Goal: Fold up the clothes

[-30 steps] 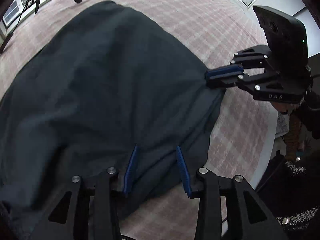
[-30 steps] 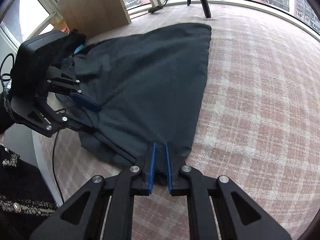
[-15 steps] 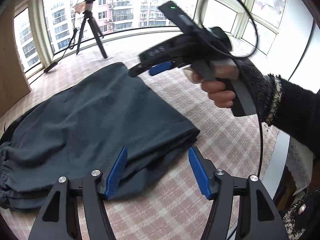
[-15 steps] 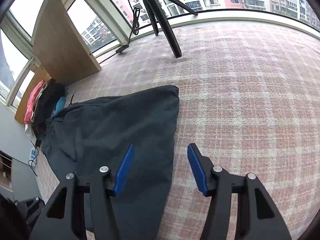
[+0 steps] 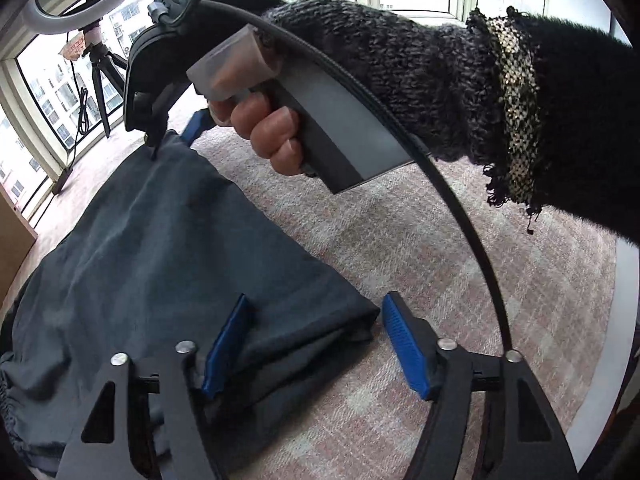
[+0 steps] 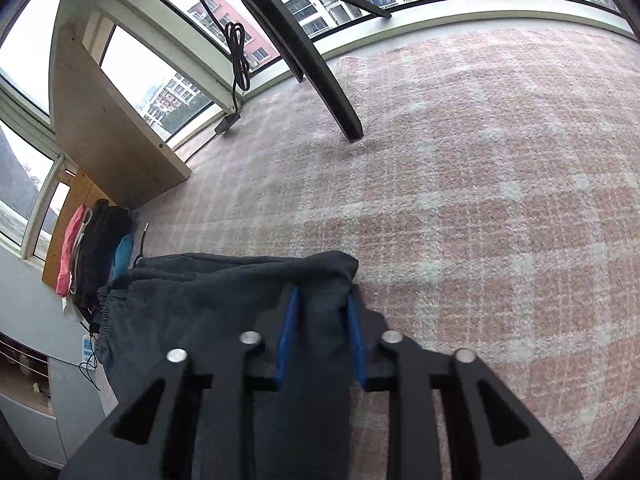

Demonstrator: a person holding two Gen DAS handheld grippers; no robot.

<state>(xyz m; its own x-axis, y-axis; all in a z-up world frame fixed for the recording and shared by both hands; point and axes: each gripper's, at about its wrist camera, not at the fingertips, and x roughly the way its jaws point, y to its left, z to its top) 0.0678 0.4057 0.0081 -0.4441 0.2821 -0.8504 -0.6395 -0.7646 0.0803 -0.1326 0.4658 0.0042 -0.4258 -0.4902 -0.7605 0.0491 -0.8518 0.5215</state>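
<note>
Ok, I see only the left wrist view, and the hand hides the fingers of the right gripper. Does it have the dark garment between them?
Observer: Yes. In the right wrist view the right gripper is closed on a fold at the far corner of the dark garment.
Operator: And what lies beyond the waistband end?
Observer: A pile of clothes, pink, black and blue, by the wall.

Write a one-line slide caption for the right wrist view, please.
Right claw straddles the far corner of dark trousers on the plaid carpet, with a tripod leg beyond.
</note>
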